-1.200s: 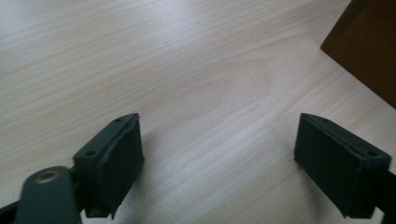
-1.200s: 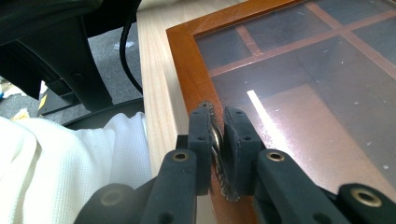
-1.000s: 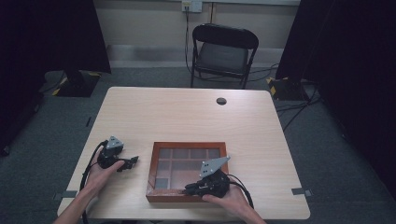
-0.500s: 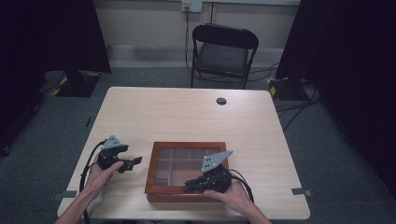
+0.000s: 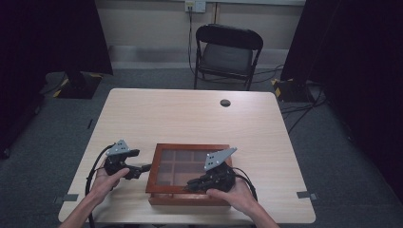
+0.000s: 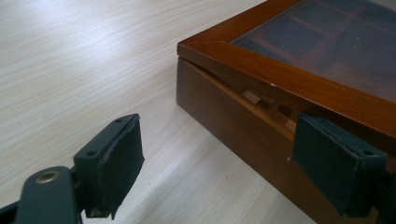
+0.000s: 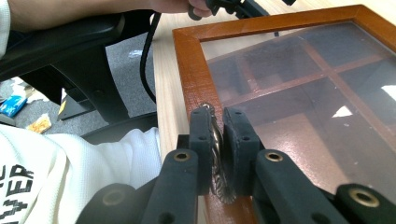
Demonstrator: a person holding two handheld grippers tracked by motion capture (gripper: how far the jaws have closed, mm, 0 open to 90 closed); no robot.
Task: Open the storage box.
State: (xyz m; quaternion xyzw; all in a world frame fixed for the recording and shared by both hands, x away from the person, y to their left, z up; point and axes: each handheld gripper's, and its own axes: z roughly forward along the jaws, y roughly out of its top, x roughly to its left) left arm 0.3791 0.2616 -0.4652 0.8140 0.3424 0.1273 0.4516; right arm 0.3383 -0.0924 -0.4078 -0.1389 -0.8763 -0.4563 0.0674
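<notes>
A flat wooden box (image 5: 190, 148) with a glass lid over several compartments lies near the table's front edge. My right gripper (image 5: 191, 183) is at its front rim, shut on a small metal clasp (image 7: 215, 140) on the lid frame (image 7: 191, 74). In the left gripper view the lid (image 6: 261, 70) stands slightly raised off the base (image 6: 219, 112), with a thin gap between them. My left gripper (image 5: 142, 168) is open beside the box's left side; its pads (image 6: 116, 158) stand wide apart just above the table, close to the box corner.
A round cable hole (image 5: 225, 102) sits in the table's far half. A black folding chair (image 5: 227, 52) stands behind the table. The person's white sleeve (image 7: 93, 163) and a black seat are close below the front edge.
The left gripper has edged slightly toward the box's left side. The right gripper stays at the front rim, barely shifted.
</notes>
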